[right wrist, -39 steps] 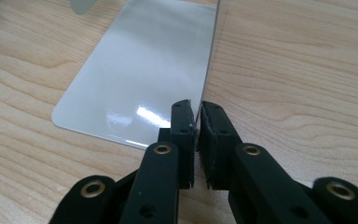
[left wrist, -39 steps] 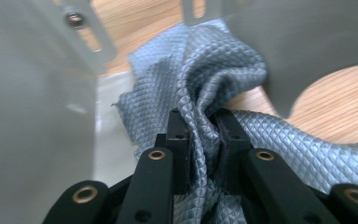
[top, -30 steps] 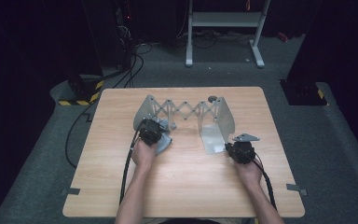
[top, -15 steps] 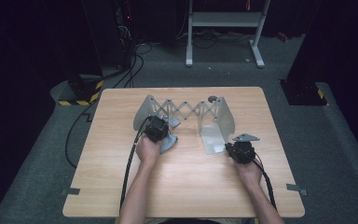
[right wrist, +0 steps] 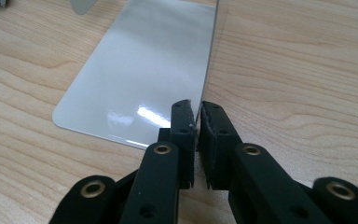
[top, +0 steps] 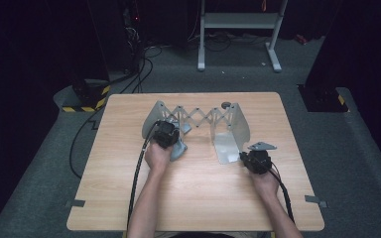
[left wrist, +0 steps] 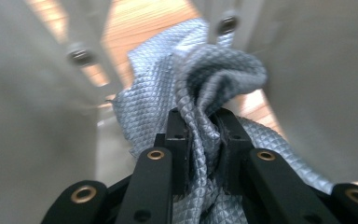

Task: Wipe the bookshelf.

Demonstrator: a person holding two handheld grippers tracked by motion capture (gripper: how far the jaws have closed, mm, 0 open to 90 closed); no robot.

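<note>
Pale wood-grain surface point(top: 198, 198), rectangular with rounded corners, on grey carpet. Left hand-held gripper point(top: 165, 135) point(left wrist: 204, 135) at left of centre, black jaws pinching a bunched grey cloth point(left wrist: 214, 79) point(top: 177, 148), quilted with a fine diamond weave, soft folds rising between the pads; cloth on the surface just in front of the rack's left end panel, part trailing out beside the hand. Grey expanding rack point(top: 198, 119) across the middle: two flat rounded end panels joined by a zigzag scissor lattice with small rivets; smooth matte metal or plastic, cannot tell which. Small dark knob point(top: 225, 104) just behind the lattice. Glossy flat base plate point(right wrist: 140, 74) point(top: 225, 148) of the right panel lying on the surface, rounded corners, reflective sheen. Right hand-held gripper point(top: 256, 159) point(right wrist: 196, 126) at right, jaws pressed nearly together on the thin upright edge of the right end panel point(top: 240, 124) where it meets the plate; grey three-cornered plate on top. Black cables trailing back along both forearms.
</note>
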